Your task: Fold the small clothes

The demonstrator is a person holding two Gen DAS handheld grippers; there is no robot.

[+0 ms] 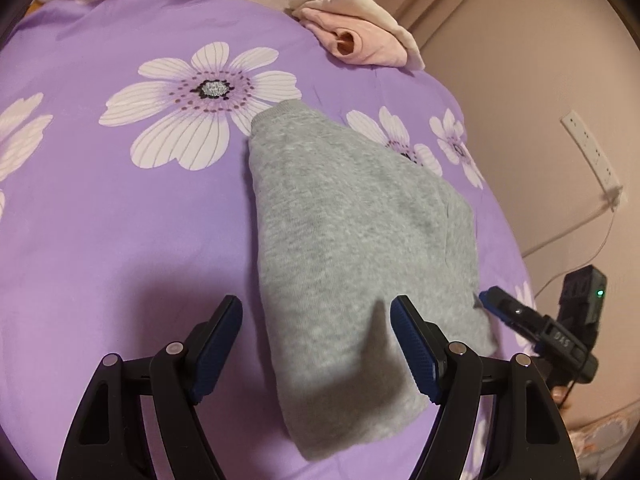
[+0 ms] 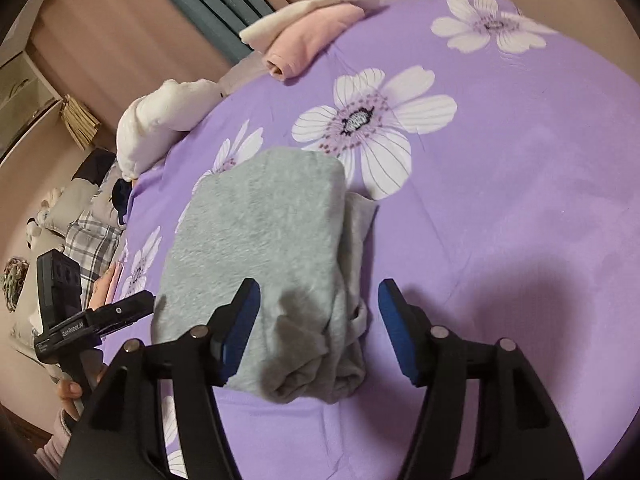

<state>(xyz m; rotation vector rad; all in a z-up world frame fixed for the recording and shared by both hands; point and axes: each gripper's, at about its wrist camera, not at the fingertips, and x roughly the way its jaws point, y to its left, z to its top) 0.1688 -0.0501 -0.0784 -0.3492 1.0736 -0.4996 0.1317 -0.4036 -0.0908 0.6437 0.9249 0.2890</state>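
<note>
A small grey knitted garment (image 1: pixel 352 248) lies folded on the purple flowered bedspread (image 1: pixel 120 220). It also shows in the right wrist view (image 2: pixel 260 248), with a rolled part at its near end. My left gripper (image 1: pixel 316 344) is open just above the garment's near end, holding nothing. My right gripper (image 2: pixel 318 328) is open above the garment's rolled near end, holding nothing. The right gripper shows at the right edge of the left wrist view (image 1: pixel 520 312), beside the garment. The left gripper shows at the left of the right wrist view (image 2: pixel 120 312).
A folded pink and cream stack of clothes (image 1: pixel 360 36) lies at the far edge of the bed, also in the right wrist view (image 2: pixel 308 36). A white plush toy (image 2: pixel 160 120) sits at the bed's edge. A wall socket with a cable (image 1: pixel 592 160) is on the right.
</note>
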